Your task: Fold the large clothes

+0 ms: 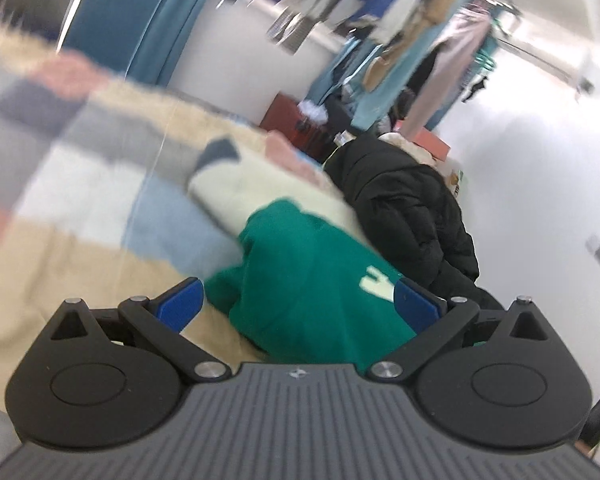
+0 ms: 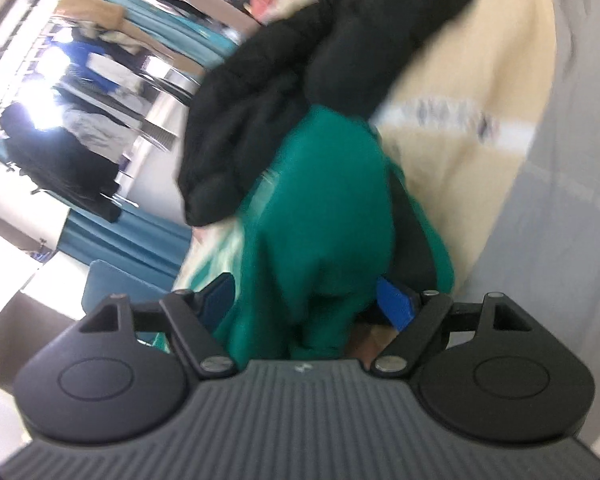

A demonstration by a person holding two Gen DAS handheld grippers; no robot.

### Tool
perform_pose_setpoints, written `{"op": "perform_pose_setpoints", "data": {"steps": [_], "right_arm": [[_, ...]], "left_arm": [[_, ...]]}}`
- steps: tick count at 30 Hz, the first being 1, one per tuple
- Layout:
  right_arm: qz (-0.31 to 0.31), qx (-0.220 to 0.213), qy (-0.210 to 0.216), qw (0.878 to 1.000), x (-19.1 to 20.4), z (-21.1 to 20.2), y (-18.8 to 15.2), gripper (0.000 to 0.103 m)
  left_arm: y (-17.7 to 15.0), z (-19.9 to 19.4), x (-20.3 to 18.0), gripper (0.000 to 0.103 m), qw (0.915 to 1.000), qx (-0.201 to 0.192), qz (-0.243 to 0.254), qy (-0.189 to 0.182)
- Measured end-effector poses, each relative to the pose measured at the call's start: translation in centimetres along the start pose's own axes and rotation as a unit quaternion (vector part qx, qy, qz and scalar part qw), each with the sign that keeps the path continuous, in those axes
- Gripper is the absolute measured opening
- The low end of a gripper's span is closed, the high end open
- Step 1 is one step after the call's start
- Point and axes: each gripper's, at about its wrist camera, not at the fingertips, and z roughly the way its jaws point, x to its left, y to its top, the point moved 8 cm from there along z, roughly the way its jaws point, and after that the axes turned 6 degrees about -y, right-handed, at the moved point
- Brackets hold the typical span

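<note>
- Green sweatshirt (image 1: pixel 312 276) lying bunched on the bed, on the beige patchwork blanket (image 1: pixel 60 272), close against the black puffer jacket (image 1: pixel 408 208).
- Left tongs (image 1: pixel 300 304) spread wide, blue pads clear of the cloth, nothing held.
- Right tongs (image 2: pixel 306 302) parted too, green fabric hanging between the pads; no clamp on it, as far as the blur allows.
- Judged from the lie of things: sweatshirt gathered into a compact bundle and let go, perhaps its fold done; puffer jacket heaped and unfolded, likewise a cream fleece (image 1: pixel 276 188) behind it.
- Hard to read: both views smeared, fold edges of the sweatshirt indistinct, white print partly cut off by a pad.
- Hanging clothes rack (image 1: pixel 412 40) behind only a blur.
</note>
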Motion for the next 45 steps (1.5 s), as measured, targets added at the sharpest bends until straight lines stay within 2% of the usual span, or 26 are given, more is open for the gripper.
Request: {"op": "perform_pose_setpoints", "data": {"steps": [5,9,14,17,20,24,31,34,38,41,45], "right_arm": [[-0.067,-0.053,0.041,0.996,5.6,-5.5,2.0,0.081],[-0.147,-0.096,0.07,0.982,10.9,-10.0,2.3,0.081],[-0.232,-0.135,0.099,0.958,15.3,-14.8,0.0,0.081],[-0.264,-0.133,0.108,0.949,16.7,-16.5,-1.7,0.081],[-0.288,-0.118,0.113,0.944,17.2,-17.6,-3.5,0.081],[-0.328,-0.108,0.109,0.932,17.2,-18.3,-5.8,0.081],[-0.376,-0.09,0.095,0.917,16.9,-19.1,-9.4,0.081],[-0.396,-0.085,0.091,0.91,16.7,-19.3,-10.8,0.08],[-0.397,-0.069,0.08,0.912,15.9,-18.6,-12.1,0.08],[-0.394,-0.052,0.069,0.915,15.1,-17.7,-12.9,0.08],[-0.404,-0.05,0.057,0.911,14.6,-17.2,-13.6,0.08]], "left_arm": [[1.9,-5.6,-5.2,0.103,0.9965,-0.026,0.079,0.002],[2.6,-10.1,-9.5,0.103,0.9898,-0.045,0.135,0.002],[2.3,-14.7,-13.6,0.103,0.9799,-0.07,0.187,0.0],[1.6,-16.8,-15.2,0.103,0.9754,-0.081,0.205,0.003],[0.4,-18.4,-16.1,0.103,0.9745,-0.08,0.21,-0.001],[-1.6,-19.5,-16.4,0.103,0.9708,-0.077,0.227,0.014],[-4.1,-20.1,-16.4,0.103,0.963,-0.077,0.256,0.033],[-4.8,-20.1,-16.3,0.103,0.9637,-0.073,0.255,0.031],[-5.3,-19.6,-15.1,0.103,0.9675,-0.068,0.242,0.03],[-5.9,-19.0,-14.0,0.103,0.9662,-0.063,0.246,0.045],[-6.6,-18.3,-12.4,0.103,0.9668,-0.053,0.242,0.062]]}}
